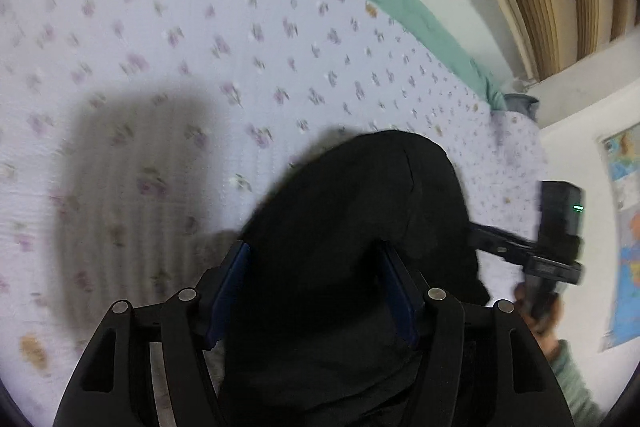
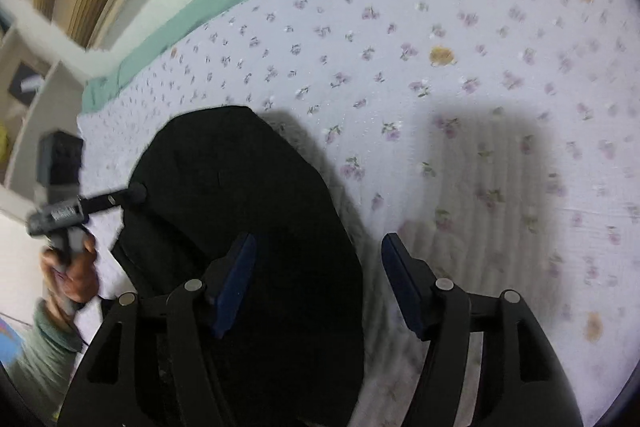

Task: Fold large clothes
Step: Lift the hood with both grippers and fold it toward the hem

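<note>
Both tools, your left tool (image 1: 314, 283) and right tool (image 2: 318, 279), stand apart around the black garment (image 2: 240, 211) lying on the near bed (image 2: 440, 87), so clamp one edge firmly before you fold it flat.

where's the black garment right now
The black garment lies bunched on the floral bedsheet, between the fingers of the open left gripper in the left wrist view; in the right wrist view it sits left of centre.
</note>
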A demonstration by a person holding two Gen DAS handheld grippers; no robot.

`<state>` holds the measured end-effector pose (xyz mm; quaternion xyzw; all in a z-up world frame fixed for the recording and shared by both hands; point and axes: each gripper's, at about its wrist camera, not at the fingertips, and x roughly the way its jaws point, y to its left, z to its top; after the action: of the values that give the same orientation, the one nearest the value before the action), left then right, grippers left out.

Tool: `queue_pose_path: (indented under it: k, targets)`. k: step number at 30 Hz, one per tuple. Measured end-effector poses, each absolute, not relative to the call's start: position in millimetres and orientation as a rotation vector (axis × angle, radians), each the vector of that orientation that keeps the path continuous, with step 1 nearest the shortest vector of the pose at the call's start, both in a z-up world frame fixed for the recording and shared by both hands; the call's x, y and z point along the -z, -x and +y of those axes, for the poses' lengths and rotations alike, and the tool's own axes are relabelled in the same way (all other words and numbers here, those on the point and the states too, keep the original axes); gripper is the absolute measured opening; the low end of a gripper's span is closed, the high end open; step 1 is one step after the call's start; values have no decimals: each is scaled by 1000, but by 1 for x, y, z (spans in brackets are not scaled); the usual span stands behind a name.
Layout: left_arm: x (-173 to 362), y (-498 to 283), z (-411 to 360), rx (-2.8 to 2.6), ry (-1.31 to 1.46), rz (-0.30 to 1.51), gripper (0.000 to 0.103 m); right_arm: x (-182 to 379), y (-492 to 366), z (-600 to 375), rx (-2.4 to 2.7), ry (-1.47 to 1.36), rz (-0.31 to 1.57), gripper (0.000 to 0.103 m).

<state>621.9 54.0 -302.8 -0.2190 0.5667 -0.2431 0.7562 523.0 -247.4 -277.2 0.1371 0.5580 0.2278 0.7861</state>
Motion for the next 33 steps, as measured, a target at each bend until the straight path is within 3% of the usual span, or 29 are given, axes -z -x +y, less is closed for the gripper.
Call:
queue_pose_path:
  k: [1, 2, 3, 4, 6, 9, 15, 19, 25, 33]
  targets:
    - [308, -623, 53, 537, 506, 1243, 65, 283, -528, -241, -510, -315, 1235, 69]
    - [308, -621, 54, 543, 516, 1227, 56, 295, -534, -235, -525, -326, 1281, 69]
    - [305, -617, 54, 565, 509, 1202, 26, 300, -535, -230, -543, -317, 1302, 61]
    - [300, -610, 52, 592, 488, 1179, 18, 301, -533, -222, -561, -282, 1303, 52]
    - [282, -592, 51, 608, 416, 1113, 13, 291, -523, -207, -593, -197, 1252, 29]
    - [246, -558, 52, 665, 366, 1031, 11, 251, -489, -196, -607, -88, 1114, 21]
    - [170, -454, 52, 704, 198, 903, 12, 167, -391, -195, -628, 28, 903, 21]
    - [153, -381, 44, 697, 117, 900, 11, 142, -321, -190, -607, 141, 868, 21]
    - [171, -286, 18, 613, -86, 985, 12, 155, -228, -186, -549, 208, 902, 21]
    - [232, -205, 26, 527, 16, 1176, 15, 210, -131, -187, -511, 147, 1041, 21]
